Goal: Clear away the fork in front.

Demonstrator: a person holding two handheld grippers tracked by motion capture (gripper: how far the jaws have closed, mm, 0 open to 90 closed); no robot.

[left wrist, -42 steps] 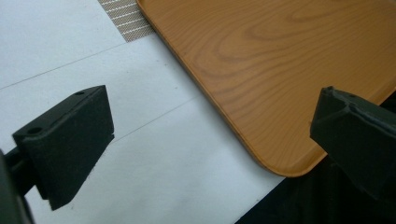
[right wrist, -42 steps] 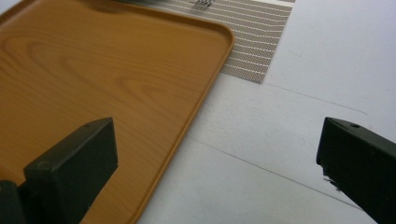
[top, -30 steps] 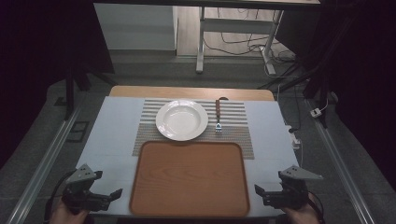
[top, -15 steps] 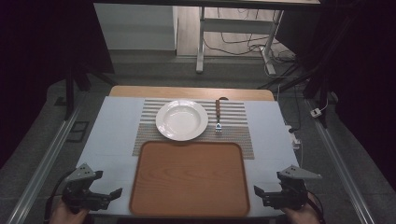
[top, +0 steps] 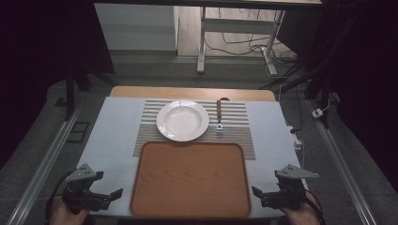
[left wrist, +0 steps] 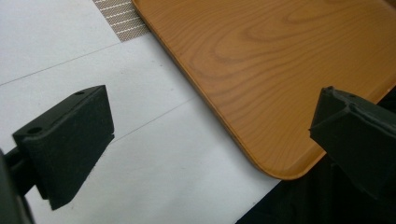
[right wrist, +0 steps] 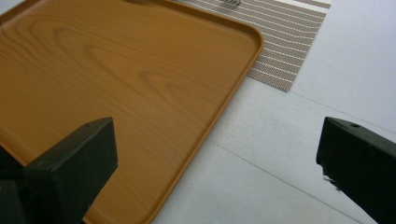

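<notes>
Nearest, the left gripper and right gripper waited wide apart, empty, flanking the wooden tray's near corners, likely poised to load it. Farther on the striped mat, the plate and fork lay side by side.

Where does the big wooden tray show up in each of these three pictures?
High view: the brown rectangular wooden tray lies low in the middle, nearer the person than the striped placemat.
Left gripper view: it covers the upper right.
Right gripper view: it covers the upper left.
Shared landmark: the striped placemat touches the tray's far edge.
</notes>
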